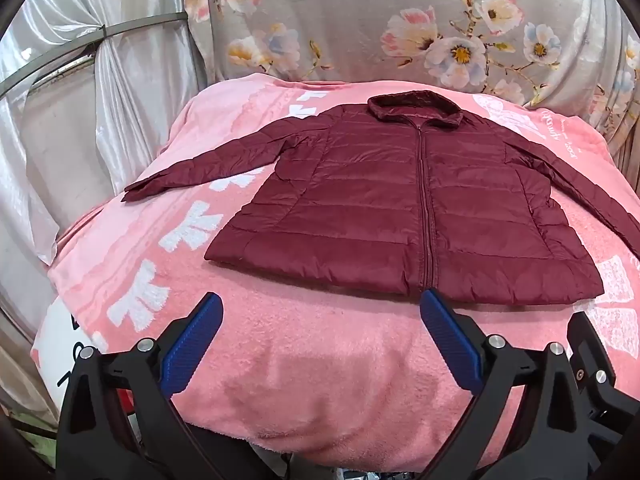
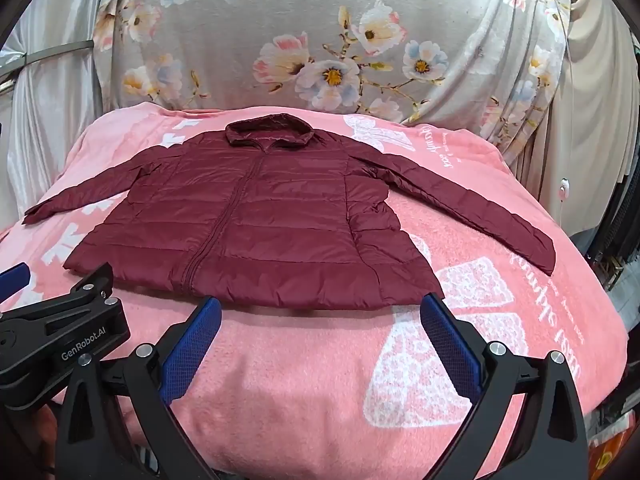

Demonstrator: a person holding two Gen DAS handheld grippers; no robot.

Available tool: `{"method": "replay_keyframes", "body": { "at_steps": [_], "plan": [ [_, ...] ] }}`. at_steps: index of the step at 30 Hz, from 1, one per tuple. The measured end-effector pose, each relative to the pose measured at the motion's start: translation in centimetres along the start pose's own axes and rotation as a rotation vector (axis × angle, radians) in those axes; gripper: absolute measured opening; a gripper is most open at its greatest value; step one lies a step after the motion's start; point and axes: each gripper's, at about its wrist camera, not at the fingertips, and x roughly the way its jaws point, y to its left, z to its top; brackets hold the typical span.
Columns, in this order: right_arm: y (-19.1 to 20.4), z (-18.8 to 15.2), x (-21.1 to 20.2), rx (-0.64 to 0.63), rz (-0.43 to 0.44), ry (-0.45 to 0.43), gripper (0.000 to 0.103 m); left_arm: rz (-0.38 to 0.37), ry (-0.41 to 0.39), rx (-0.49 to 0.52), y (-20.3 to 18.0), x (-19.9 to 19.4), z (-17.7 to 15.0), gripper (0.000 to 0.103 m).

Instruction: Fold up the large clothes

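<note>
A maroon quilted puffer jacket [image 1: 404, 204] lies flat, front up and zipped, on a pink blanket [image 1: 312, 380], collar at the far side and both sleeves spread out. It also shows in the right wrist view [image 2: 256, 224]. My left gripper [image 1: 320, 304] is open and empty, hovering just short of the jacket's near hem, left of the zipper. My right gripper [image 2: 320, 308] is open and empty, just short of the hem's right half. The left gripper's black body [image 2: 60, 332] shows at the left of the right wrist view.
The pink blanket [image 2: 320, 400] with white prints covers a raised surface. A grey floral sheet [image 1: 360, 28] hangs behind it, also in the right wrist view [image 2: 320, 40]. White satin curtains [image 1: 80, 100] hang at the left. Clutter lies at the far right edge [image 2: 616, 248].
</note>
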Motion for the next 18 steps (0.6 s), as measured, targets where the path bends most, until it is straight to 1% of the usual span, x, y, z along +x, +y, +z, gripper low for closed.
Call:
{"method": "replay_keyframes", "body": {
  "at_steps": [18],
  "plan": [
    [0.00,0.06,0.47,0.001,0.002,0.005,0.098,0.001,-0.007,-0.004,0.31,0.09,0.57,0.096]
  ]
}}
